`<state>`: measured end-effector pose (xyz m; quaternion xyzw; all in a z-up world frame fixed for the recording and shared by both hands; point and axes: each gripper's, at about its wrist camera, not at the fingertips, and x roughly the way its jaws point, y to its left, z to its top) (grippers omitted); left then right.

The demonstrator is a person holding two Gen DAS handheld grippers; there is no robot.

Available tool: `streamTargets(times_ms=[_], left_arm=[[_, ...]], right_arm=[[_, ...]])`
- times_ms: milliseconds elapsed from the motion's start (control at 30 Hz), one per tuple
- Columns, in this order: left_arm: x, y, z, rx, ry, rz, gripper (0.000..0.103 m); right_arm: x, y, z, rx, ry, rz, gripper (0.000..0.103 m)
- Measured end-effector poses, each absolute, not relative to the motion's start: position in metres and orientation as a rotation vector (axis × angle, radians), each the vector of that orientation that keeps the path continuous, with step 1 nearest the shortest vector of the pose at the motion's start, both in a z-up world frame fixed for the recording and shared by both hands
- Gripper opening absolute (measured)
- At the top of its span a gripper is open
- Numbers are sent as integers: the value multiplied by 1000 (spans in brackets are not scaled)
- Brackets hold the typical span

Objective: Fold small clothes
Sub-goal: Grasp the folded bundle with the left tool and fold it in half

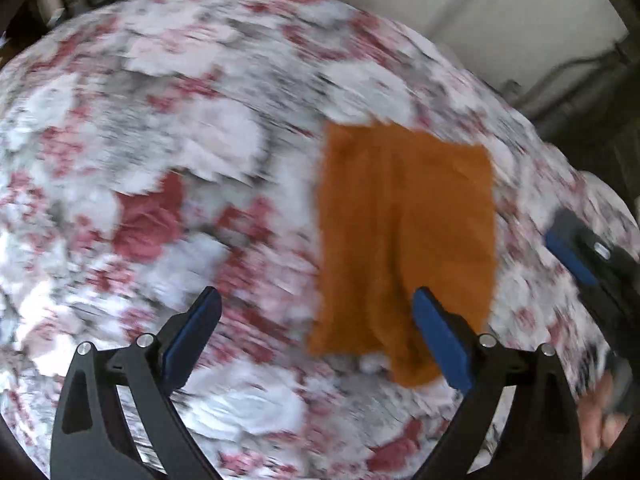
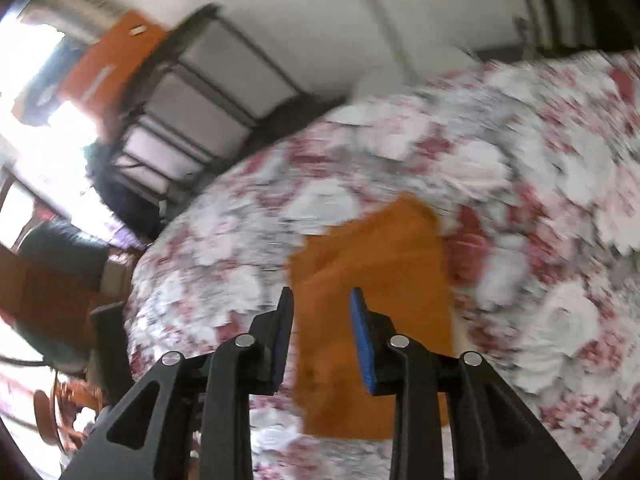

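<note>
The rust-orange folded cloth (image 1: 404,240) lies flat on the red-and-white floral bedspread (image 1: 160,160), already a neat soft-edged rectangle with a lengthwise crease, so the folding of this piece looks done or nearly so; whether one more fold is wanted, nobody can say from here. In the left wrist view it sits from centre out toward three o'clock, its near corner drooping toward five o'clock. The left gripper (image 1: 316,312) has its blue-padded black jaws spread wide and released, nothing between them but blurred bedspread, with one pad just overlapping the cloth's near edge in the picture. The right gripper (image 2: 322,300) hangs over the cloth's near end, jaws parted a little and gripping nothing; the fabric shows through the gap. The cloth looks like a thick, matte knit, limp and easily rumpled, on a quilted cover. At ten o'clock in the right view stands a dark metal shelf rack (image 2: 192,112).
</note>
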<state>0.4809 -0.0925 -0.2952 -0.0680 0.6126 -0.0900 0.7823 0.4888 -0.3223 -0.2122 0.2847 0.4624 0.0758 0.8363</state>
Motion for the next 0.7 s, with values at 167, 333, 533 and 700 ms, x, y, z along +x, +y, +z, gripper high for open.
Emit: streamTargets(times_ms=[167, 333, 533, 700], left_arm=[[474, -117, -317, -191, 1388, -275, 94], [480, -122, -329, -292, 1421, -335, 93], [487, -123, -340, -407, 1450, -386, 62], [486, -133, -327, -371, 1401, -406, 60]], right_arm=[[487, -338, -237, 682, 1042, 152, 28], [484, -345, -236, 705, 1033, 180, 28], [489, -349, -239, 739, 1038, 176, 28], [488, -351, -236, 746, 1028, 176, 32]])
